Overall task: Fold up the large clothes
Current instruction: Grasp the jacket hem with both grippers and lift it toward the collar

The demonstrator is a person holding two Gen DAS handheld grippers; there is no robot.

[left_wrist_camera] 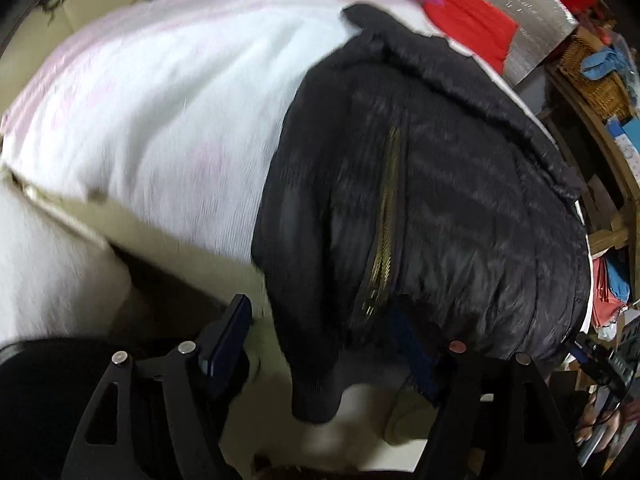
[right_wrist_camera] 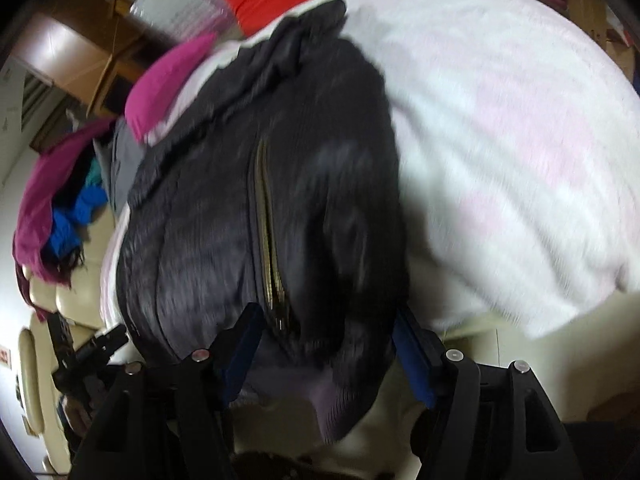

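Your black jacket (right_wrist_camera: 280, 200) lies bunched but unfolded on the white blanket (right_wrist_camera: 500, 140), its hem between both spread grippers, left (left_wrist_camera: 324, 344) and right (right_wrist_camera: 328, 344), so nearly all folding remains.

Black jacket (right_wrist_camera: 280, 208) on white blanket (right_wrist_camera: 500, 140), right claw (right_wrist_camera: 328, 344) spread wide

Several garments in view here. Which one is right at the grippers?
The black jacket with the brass zipper, lying on the white blanket; the magenta and red clothes sit farther back.
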